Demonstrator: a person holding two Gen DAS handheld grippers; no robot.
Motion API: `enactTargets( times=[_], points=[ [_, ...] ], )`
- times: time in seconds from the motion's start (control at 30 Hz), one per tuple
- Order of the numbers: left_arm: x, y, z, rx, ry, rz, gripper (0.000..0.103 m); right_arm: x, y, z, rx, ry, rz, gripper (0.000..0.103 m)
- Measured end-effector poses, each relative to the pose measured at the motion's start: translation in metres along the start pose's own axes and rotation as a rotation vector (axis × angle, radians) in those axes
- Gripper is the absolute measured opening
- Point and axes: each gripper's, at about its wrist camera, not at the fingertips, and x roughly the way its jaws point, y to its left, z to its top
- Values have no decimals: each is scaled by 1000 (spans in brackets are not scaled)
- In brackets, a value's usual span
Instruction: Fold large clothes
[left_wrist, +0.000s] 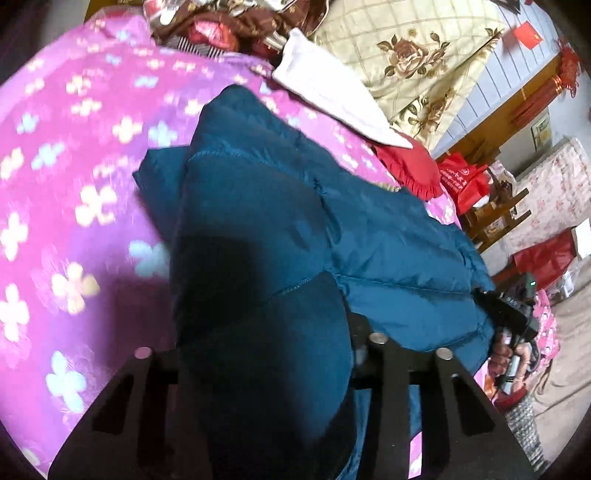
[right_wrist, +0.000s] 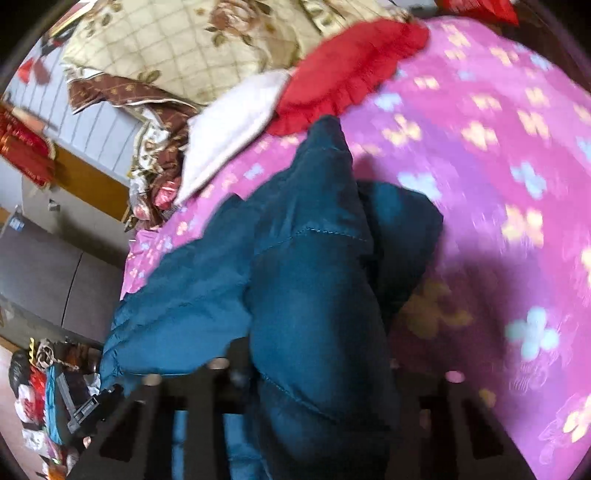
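A teal quilted puffer jacket (left_wrist: 280, 221) lies bunched on a pink flowered bedspread (left_wrist: 74, 155). In the left wrist view my left gripper (left_wrist: 266, 354) is shut on a thick fold of the jacket, which bulges up between the black fingers (left_wrist: 380, 354) and hides the tips. In the right wrist view the same jacket (right_wrist: 306, 280) fills the middle, and my right gripper (right_wrist: 306, 373) is shut on another fold of it above the bedspread (right_wrist: 480, 155). The other gripper shows at the jacket's far edge in each view (left_wrist: 513, 317) (right_wrist: 92, 410).
A red ruffled cushion (right_wrist: 351, 70), a white cloth (left_wrist: 332, 92) and a cream rose-patterned quilt (left_wrist: 413, 55) lie at the bed's head. Red bags (left_wrist: 465, 177) and a wooden chair (left_wrist: 495, 218) stand beside the bed. Grey cabinets (right_wrist: 55, 273) stand off the other side.
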Motion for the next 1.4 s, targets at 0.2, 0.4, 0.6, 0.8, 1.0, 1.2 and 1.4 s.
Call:
enactTargets(
  times=[0.2, 0.4, 0.6, 0.8, 1.0, 1.2, 1.4],
  points=[
    [-6, -17, 34, 48, -60, 72, 33, -10, 42, 31, -56, -82, 45, 30],
    [24, 12, 44, -30, -32, 174, 42, 27, 38, 40, -48, -60, -37, 32],
    [8, 32, 31, -152, -50, 87, 50, 24, 19, 33, -13, -76, -152, 56],
    [-36, 27, 17, -160, -106, 52, 60, -22, 35, 23, -93, -213, -267, 65],
    [-61, 15, 11, -148, -154, 95, 65, -41, 81, -11, -307, -278, -315, 65],
    [-23, 7, -5, -80, -92, 287, 65, 12, 79, -39, -342, -169, -310, 65],
    [-6, 16, -17, -88, -77, 345, 65, 30, 69, -43, -367, -154, -354, 65]
  ],
)
